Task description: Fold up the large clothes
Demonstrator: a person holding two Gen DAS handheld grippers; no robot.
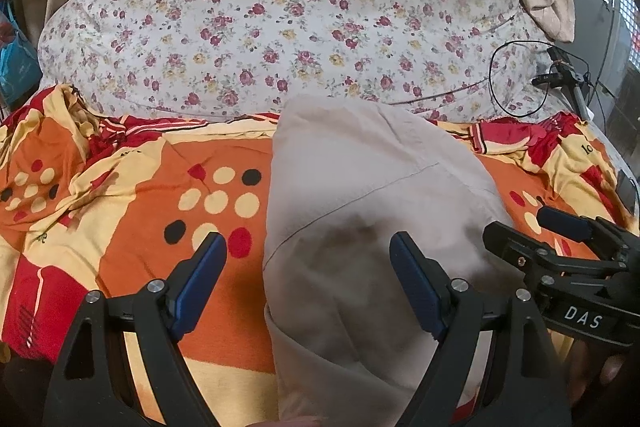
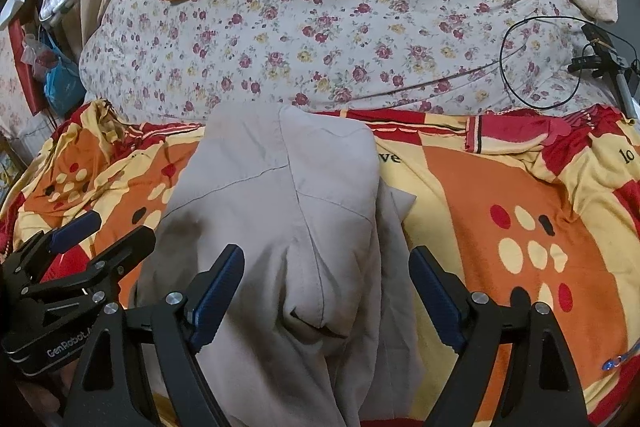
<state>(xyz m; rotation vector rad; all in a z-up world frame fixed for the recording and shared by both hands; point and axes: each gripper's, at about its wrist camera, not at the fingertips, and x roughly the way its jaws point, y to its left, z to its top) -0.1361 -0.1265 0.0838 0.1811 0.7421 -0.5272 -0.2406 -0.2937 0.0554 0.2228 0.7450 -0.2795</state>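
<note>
From the left wrist, the beige garment [image 1: 360,211] lies partly folded on the orange patterned bedsheet [image 1: 132,227], running from the centre down to 6 o'clock. It looks light, soft and limp, so it should crease readily but sag if lifted by one point; the stitched seam edges and corners seem the firmest places to pinch. The left claw [image 1: 308,259] hangs just above the cloth's left edge, spread wide and holding nothing. The right claw [image 1: 532,231] enters at 3 o'clock, tilted sideways.

From the right wrist, the same garment [image 2: 280,219] fills the centre, with a loose lower layer peeking out at its right side and a small pucker near 6 o'clock. The right claw [image 2: 326,287] is spread, empty, straddling the cloth's lower right part and pointing toward 12 o'clock. The left claw [image 2: 100,231] sits at 9 o'clock, level with it. A floral quilt [image 2: 320,27] lies beyond.
</note>
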